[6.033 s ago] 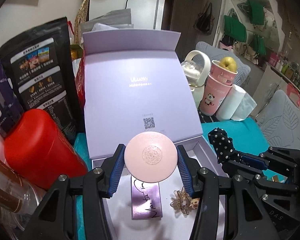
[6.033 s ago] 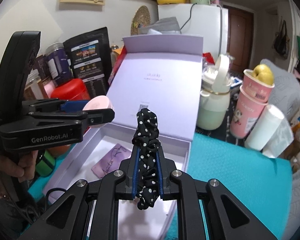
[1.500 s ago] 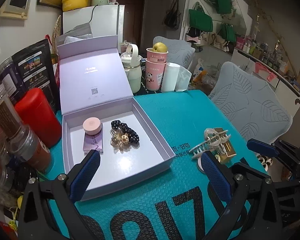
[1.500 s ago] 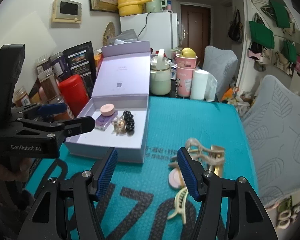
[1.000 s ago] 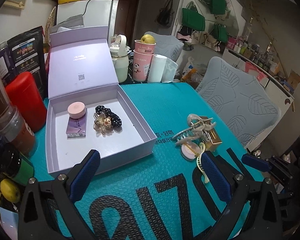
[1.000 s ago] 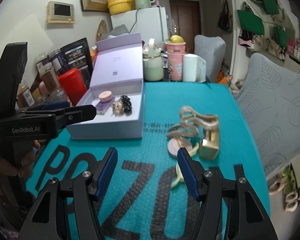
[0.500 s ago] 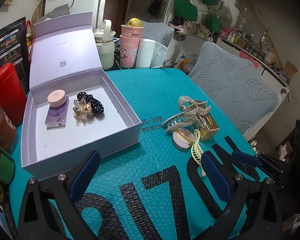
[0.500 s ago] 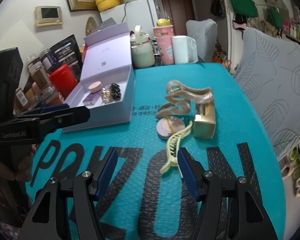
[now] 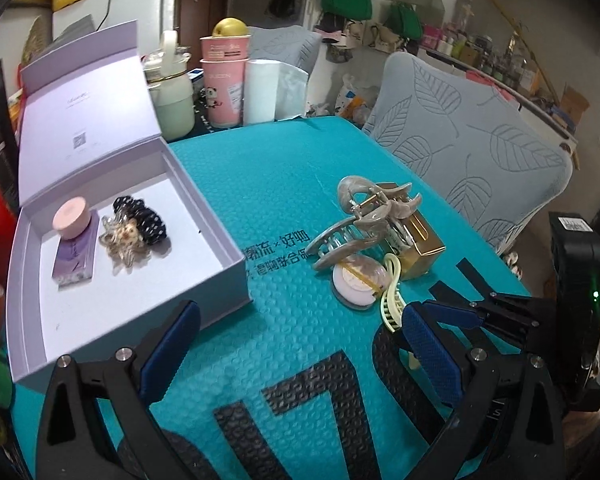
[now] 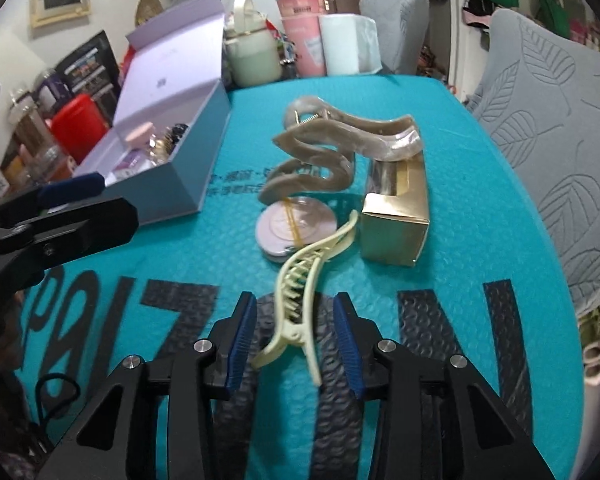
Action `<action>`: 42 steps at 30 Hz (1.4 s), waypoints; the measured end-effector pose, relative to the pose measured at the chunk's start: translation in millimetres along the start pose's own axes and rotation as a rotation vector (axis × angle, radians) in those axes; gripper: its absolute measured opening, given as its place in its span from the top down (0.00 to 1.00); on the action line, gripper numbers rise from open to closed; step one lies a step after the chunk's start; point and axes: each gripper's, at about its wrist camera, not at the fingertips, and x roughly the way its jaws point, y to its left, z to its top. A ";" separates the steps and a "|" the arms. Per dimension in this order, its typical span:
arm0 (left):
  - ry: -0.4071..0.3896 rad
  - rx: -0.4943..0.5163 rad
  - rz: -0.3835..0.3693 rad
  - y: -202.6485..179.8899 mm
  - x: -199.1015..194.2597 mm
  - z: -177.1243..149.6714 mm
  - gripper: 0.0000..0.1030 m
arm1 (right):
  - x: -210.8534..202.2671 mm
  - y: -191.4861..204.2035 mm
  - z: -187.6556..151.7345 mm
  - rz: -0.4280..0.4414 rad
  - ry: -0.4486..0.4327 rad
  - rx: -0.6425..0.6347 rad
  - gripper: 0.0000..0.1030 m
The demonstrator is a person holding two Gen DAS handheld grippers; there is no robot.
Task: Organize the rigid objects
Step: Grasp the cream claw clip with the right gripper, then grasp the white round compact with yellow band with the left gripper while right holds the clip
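A pale yellow hair clip (image 10: 300,280) lies on the teal table cover, its rear end between the pads of my right gripper (image 10: 292,298). Those jaws are closing and the pads stand a little off the clip on both sides. Just beyond lie a round pink compact (image 10: 296,224), a large beige claw clip (image 10: 324,152) and a gold box (image 10: 396,216). My left gripper (image 9: 300,312) hangs wide open over bare cover, empty. The open lilac box (image 9: 220,220) holds a pink jar (image 9: 71,216), a dotted scrunchie (image 9: 144,220) and a flower clip (image 9: 126,240).
Along the table's back stand a pale green jug (image 9: 172,96), pink cups (image 9: 224,80) with an apple on top, and a paper roll (image 9: 260,92). A red canister (image 10: 78,128) and jars crowd the left. A grey chair (image 9: 480,152) stands past the right edge.
Both grippers have sunk toward the table and come nearer the pile of clips. The right jaws have narrowed, and the yellow clip now lies between them.
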 end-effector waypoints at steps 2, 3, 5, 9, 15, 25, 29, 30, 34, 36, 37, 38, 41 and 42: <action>0.004 0.009 -0.012 -1.7 4.4 3.6 0.01 | 3.0 -1.0 0.7 -0.004 0.009 -0.003 0.70; 0.006 0.010 -0.018 -1.4 6.7 5.2 0.01 | 4.1 -2.5 0.5 -0.002 0.014 0.007 0.72; 0.006 0.005 -0.037 -1.3 11.3 8.7 0.01 | 5.7 -6.5 1.3 0.021 0.022 0.028 0.80; 0.016 0.010 -0.060 -7.3 21.9 13.3 0.01 | 2.6 -13.4 -1.0 0.022 0.020 0.035 0.80; 0.048 0.067 -0.095 -29.7 37.6 9.1 0.01 | -9.5 -29.4 -6.5 0.001 0.020 0.048 0.80; 0.137 0.049 -0.079 -56.5 71.2 2.2 0.15 | -21.4 -59.6 -18.3 -0.021 -0.002 0.103 0.80; 0.152 -0.016 -0.048 -53.9 83.4 5.0 0.23 | -24.7 -67.9 -18.9 -0.034 -0.019 0.124 0.80; 0.167 -0.034 -0.026 -53.0 87.2 5.6 0.23 | -25.3 -69.7 -18.6 -0.040 -0.022 0.124 0.80; 0.172 -0.037 0.024 -56.1 94.5 8.6 0.23 | -26.2 -74.1 -18.7 -0.047 -0.028 0.130 0.80; 0.157 -0.056 0.024 -58.1 95.1 9.1 0.24 | -27.1 -76.3 -20.3 -0.043 -0.030 0.134 0.80; 0.156 -0.063 0.031 -58.9 96.1 9.1 0.27 | -27.1 -76.7 -20.5 -0.041 -0.030 0.139 0.80; 0.154 -0.056 0.050 -59.9 97.6 10.4 0.31 | -27.1 -77.0 -20.5 -0.040 -0.030 0.142 0.80; 0.135 -0.030 0.090 -60.0 100.0 12.0 0.46 | -27.0 -76.8 -21.0 -0.037 -0.031 0.144 0.80; 0.133 -0.026 0.087 -59.6 99.8 12.0 0.46 | -26.9 -76.7 -20.9 -0.035 -0.030 0.145 0.80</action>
